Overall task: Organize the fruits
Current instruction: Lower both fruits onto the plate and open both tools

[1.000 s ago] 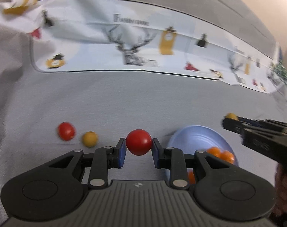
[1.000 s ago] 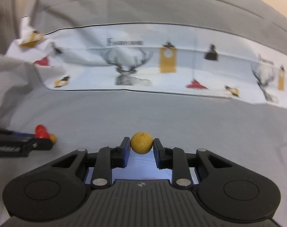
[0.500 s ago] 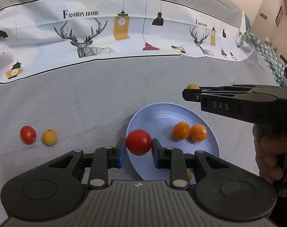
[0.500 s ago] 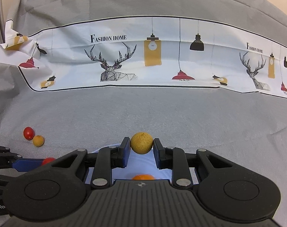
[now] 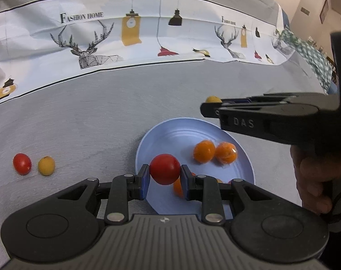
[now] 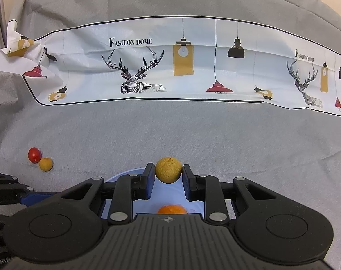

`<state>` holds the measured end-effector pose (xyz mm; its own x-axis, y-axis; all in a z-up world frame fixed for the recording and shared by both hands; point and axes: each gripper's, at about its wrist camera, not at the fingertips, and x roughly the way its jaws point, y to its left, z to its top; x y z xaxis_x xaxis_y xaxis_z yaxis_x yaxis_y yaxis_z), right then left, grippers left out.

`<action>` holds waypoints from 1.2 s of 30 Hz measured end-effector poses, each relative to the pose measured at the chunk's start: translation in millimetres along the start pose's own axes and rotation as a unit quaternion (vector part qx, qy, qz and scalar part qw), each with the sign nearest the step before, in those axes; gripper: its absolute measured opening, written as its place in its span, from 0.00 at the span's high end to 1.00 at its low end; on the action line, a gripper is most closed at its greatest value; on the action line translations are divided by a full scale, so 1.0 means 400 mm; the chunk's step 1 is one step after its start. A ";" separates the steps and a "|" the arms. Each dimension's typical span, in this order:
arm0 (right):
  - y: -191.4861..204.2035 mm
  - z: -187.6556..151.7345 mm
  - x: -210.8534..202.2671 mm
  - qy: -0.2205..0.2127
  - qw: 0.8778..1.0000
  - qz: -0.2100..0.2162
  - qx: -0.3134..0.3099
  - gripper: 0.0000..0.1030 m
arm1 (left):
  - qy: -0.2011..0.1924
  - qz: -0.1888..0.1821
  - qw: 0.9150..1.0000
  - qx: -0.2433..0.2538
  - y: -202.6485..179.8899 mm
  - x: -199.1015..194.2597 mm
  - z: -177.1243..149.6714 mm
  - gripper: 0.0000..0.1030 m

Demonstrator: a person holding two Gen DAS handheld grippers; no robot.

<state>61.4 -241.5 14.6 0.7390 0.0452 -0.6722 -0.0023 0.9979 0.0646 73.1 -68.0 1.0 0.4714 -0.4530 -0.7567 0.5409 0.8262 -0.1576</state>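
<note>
My left gripper is shut on a red tomato, held above the near left part of a pale blue plate. Two orange fruits lie on the plate, and more sit hidden behind my fingers. My right gripper is shut on a yellow speckled fruit over the far rim of the same plate. In the left wrist view that right gripper reaches in from the right, its yellow fruit just showing. A loose red tomato and a loose yellow fruit lie on the grey cloth at left.
A grey cloth covers the table. A white printed strip with deer and lamps runs across the back. A person's hand holds the right gripper's handle. The left gripper's arm enters the right wrist view at lower left.
My left gripper has carried the red tomato rightwards to above the plate and rolled. The right gripper has kept still with its yellow fruit.
</note>
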 end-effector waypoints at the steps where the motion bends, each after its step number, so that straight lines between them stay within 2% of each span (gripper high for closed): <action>1: 0.001 0.001 0.001 0.000 1.000 0.000 0.000 0.74 | 0.001 -0.002 1.000 0.004 -0.006 0.001 -0.001 0.69; 15: 0.002 0.000 0.001 0.003 1.000 0.004 -0.006 0.74 | 0.025 -0.010 0.998 0.051 -0.050 0.027 -0.017 0.69; 36: 0.007 -0.001 0.004 0.004 1.000 0.008 -0.012 0.73 | 0.031 -0.021 0.997 0.067 -0.071 0.038 -0.026 0.69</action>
<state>62.4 -238.4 13.4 0.7338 0.0623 -0.6765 -0.0305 0.9978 0.0589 57.6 -94.6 -12.6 0.4050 -0.4612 -0.7895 0.6498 0.7526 -0.1063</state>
